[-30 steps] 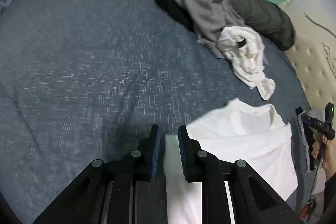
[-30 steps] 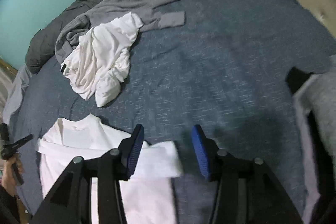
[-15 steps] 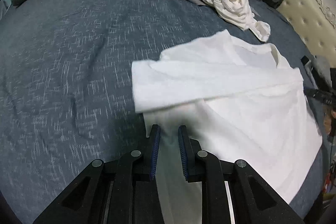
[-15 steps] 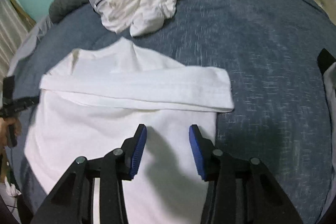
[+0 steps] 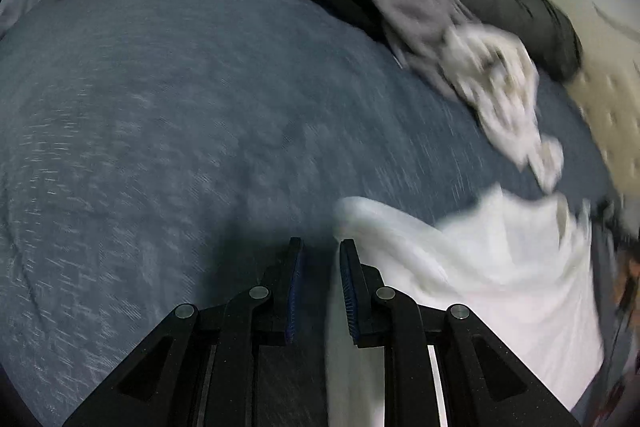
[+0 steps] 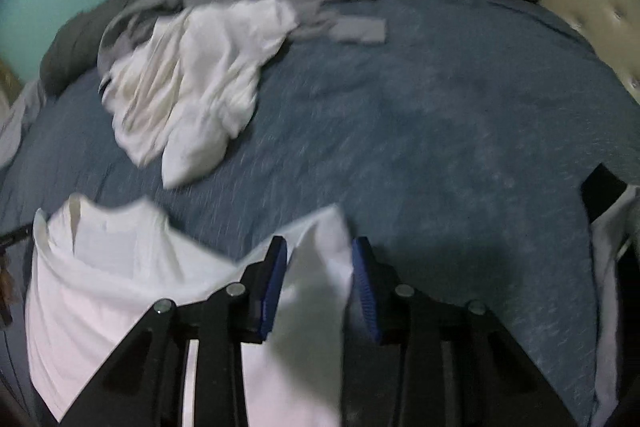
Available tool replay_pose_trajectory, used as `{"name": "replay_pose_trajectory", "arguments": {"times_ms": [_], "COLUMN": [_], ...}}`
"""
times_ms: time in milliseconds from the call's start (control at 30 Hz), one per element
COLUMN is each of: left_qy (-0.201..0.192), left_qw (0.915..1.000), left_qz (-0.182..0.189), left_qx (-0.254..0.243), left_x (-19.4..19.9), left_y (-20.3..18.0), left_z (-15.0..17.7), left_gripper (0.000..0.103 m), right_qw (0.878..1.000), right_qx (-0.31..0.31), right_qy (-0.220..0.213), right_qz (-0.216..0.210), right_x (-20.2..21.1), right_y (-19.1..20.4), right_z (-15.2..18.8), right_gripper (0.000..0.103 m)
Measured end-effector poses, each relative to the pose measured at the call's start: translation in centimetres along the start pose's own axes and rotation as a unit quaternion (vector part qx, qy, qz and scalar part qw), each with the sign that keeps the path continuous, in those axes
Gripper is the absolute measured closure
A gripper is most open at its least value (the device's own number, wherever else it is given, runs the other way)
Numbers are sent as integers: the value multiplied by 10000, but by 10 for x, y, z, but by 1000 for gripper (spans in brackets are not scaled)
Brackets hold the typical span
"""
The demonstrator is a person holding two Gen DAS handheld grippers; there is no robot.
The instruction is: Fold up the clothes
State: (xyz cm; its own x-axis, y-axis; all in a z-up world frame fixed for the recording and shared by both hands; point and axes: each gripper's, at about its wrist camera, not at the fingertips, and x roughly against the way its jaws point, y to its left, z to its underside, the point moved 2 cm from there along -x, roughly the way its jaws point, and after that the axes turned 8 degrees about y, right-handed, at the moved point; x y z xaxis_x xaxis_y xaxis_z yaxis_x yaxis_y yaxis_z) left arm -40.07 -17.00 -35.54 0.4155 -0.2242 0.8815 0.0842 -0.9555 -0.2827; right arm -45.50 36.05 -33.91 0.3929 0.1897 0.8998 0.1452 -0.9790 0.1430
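White T-shirt (image 6: 100, 291) lies flat on the blue bed (image 6: 440, 115), collar at twelve o'clock. Your right tool (image 6: 320, 267) is closing, side edge between its jaws, pads not yet pressing. Your left tool (image 5: 320, 263) stands narrowly apart; the shirt edge sits at its three o'clock, grip uncertain.

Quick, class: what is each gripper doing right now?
Left gripper: narrow gap, grip on the white shirt cannot be told.
Right gripper: closing, shirt between its jaws.

Both wrist views downward, bed (image 5: 200, 107) shared
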Motion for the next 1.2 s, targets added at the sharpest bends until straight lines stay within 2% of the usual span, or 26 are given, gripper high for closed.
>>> {"name": "replay_pose_trajectory", "arguments": {"times_ms": [100,200,333,467,667,700,733,767,900,1033,1133,1200], "left_qy": [-50,121,107,84,-84,-101,-106,-109,-289,-601,-592,-553], "left_qw": [9999,9995,9980,9967,9965,9963,9961,9960,9945,9944,9954,9952], "left_qz": [106,153,240,168,381,447,470,468,526,543,430,581], "left_qx": [92,-240,-583,-785,-741,-726,-733,-752,-860,-682,-616,-568], "left_x": [6,0,-4,-12,-12,-12,-13,-14,-3,23,30,30], "left_y": [10,3,-8,-20,-17,-16,-17,-20,-25,-14,-5,-5], "left_z": [1,12,21,15,11,11,11,11,11,7,5,5], "left_gripper": [80,60,60,60,61,74,97,103,103,103,103,103], "right_qw": [9999,9995,9980,9973,9983,9984,9985,9984,9971,9962,9958,9966], "right_qx": [-21,-63,-305,-125,163,203,248,320,551,374,310,195], "right_qy": [-58,-57,82,-9,143,83,23,-36,-293,-666,-792,-717], "right_qz": [-144,-306,-540,-718,-534,-512,-491,-472,-432,-417,-345,-342], "right_x": [7,7,-3,-4,-24,-25,-25,-23,-13,11,24,22], "right_y": [-9,-17,-27,-15,8,9,11,13,17,5,0,-2], "right_z": [3,18,32,27,16,15,15,16,18,13,9,6], "right_gripper": [69,69,69,69,69,69,80,97,100,100,100,100]}}
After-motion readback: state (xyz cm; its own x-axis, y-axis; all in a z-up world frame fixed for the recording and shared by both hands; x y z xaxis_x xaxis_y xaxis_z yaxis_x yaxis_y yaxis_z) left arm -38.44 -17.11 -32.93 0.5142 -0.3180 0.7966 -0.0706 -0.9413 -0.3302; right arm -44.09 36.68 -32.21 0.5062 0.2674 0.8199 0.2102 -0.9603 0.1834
